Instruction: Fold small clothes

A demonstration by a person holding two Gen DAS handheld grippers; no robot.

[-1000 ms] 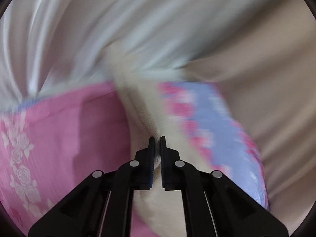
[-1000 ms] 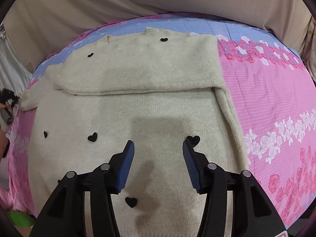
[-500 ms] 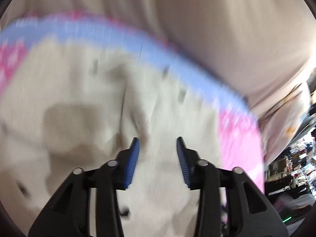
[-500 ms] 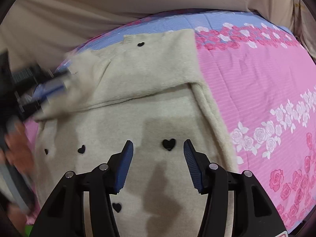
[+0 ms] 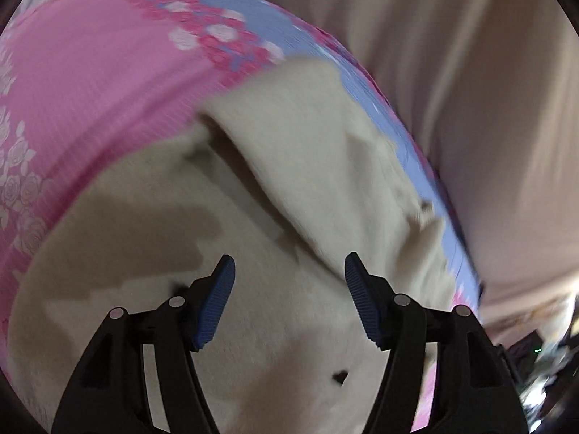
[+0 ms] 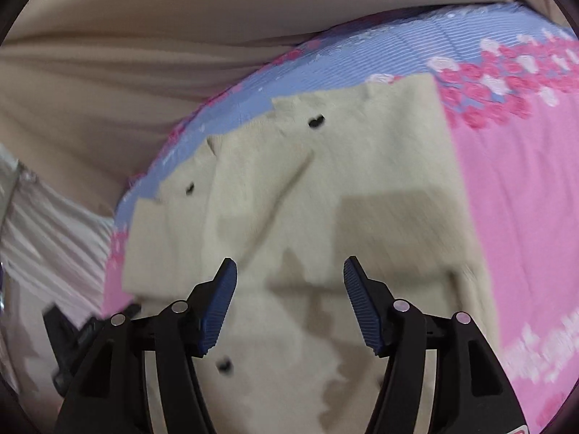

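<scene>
Both sleeves of the cream sweater (image 6: 325,217) appear already folded across its upper body, so I judge the sleeve stage done and the body fold next. The sweater lies flat on the pink and blue floral bedsheet (image 6: 524,199), its neckline end toward the blue border strip and the beige curtain (image 6: 126,36) beyond. Small black hearts (image 6: 315,120) dot the knit.

My right gripper (image 6: 289,300) hovers over the middle of the sweater with its blue pads spread wide and nothing between them. My left gripper (image 5: 289,296) is likewise spread apart and empty, poised above the sweater (image 5: 271,325) just short of the edge of a folded sleeve panel (image 5: 307,166) that crosses the body at a slant. In the right view, a dark blurred shape (image 6: 72,343) at the lower left edge may be my left tool; I cannot tell for certain.

The next move, as I judge it, calls for each of my grippers to reach a corner of the hem, which is outside both views, pinch through the knit there, and carry it up toward the neckline so the sleeves stay trapped inside the fold. The thick knit may slip or bunch if I pinch too shallowly
</scene>
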